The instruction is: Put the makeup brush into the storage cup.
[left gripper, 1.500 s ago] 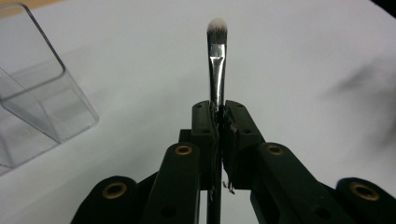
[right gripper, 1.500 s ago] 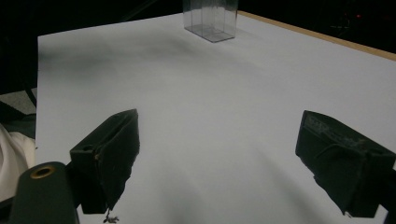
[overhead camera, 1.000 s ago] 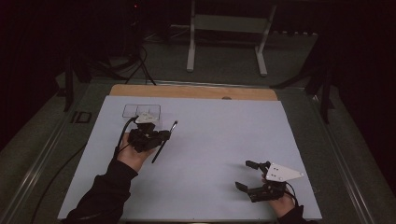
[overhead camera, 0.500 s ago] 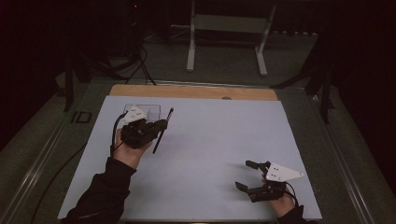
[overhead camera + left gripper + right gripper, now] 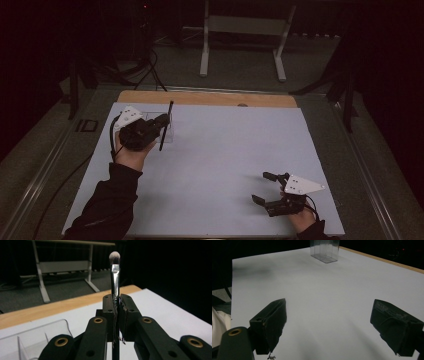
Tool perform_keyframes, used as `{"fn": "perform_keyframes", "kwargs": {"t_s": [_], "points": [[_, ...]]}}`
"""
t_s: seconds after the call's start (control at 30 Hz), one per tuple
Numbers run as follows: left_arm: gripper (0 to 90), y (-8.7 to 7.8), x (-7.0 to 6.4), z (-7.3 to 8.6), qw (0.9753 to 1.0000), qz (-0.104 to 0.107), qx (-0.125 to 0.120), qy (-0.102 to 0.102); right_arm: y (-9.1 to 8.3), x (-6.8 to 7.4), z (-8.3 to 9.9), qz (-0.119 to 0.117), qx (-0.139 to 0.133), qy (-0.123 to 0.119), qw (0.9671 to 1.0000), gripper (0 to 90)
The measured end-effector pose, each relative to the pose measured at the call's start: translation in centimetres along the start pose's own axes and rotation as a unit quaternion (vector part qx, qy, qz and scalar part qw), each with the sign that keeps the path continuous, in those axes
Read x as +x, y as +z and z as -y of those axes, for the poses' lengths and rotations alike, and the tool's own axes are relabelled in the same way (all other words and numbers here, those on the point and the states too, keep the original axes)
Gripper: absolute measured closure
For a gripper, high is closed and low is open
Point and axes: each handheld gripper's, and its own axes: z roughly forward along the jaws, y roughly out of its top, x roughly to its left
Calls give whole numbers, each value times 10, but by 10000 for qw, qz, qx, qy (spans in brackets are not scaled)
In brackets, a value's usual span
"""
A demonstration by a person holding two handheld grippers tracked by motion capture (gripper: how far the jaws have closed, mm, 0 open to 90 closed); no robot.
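A thin makeup brush (image 5: 166,126) with a black handle, silver ferrule and pale bristle tip (image 5: 114,257) is held in my left gripper (image 5: 161,121), which is shut on the brush's shaft (image 5: 115,287). The brush points away toward the table's far edge. That gripper hangs over a clear plastic holder (image 5: 167,131) at the far left of the white sheet; its curved rim (image 5: 37,332) lies just below the jaws. My right gripper (image 5: 263,187) rests near the front right, open, with nothing between its pads (image 5: 270,322).
The white sheet (image 5: 225,150) covers most of the wooden table (image 5: 210,98). The clear holder (image 5: 324,250) stands far off in the right gripper view. A metal stand (image 5: 242,30) rises behind the table. A cable (image 5: 75,175) trails left off the table.
My left gripper has carried the brush away from me and leftward, up over the clear holder, turning the brush to point farther away. The right gripper has stayed still.
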Motion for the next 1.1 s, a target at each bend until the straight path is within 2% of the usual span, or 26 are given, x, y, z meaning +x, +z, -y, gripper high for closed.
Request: {"fn": "perform_keyframes", "kwargs": {"t_s": [0.23, 0.33, 0.43, 0.57, 0.63, 0.77, 0.97, 1.1], "points": [[853, 0, 15, 0, 9988, -269, -397, 65, 0, 0, 0, -9, -5, 3, 10000, 136], [853, 1, 19, -1, 9979, -350, -515, 198, 0, 0, 0, -15, 3, 5, 10000, 136], [853, 3, 24, -2, 9964, -410, -666, 324, 0, 0, 0, -15, 7, 8, 10000, 136], [853, 7, 33, 0, 9940, -411, -939, 380, 1, 0, 0, -23, 7, 4, 10000, 137], [853, 9, 36, 0, 9926, -500, -1012, 449, 1, 0, 0, -24, 11, 5, 10000, 136], [853, 16, 45, -3, 9923, -574, -1050, 329, 1, 0, 0, -37, -2, -3, 10000, 137], [853, 24, 58, -4, 9891, -813, -1161, 393, 1, 1, 0, -51, -9, -4, 10000, 136], [853, 32, 70, 0, 9886, -839, -1248, 33, 1, 1, 0, -61, -1, -8, 10000, 137]]}}
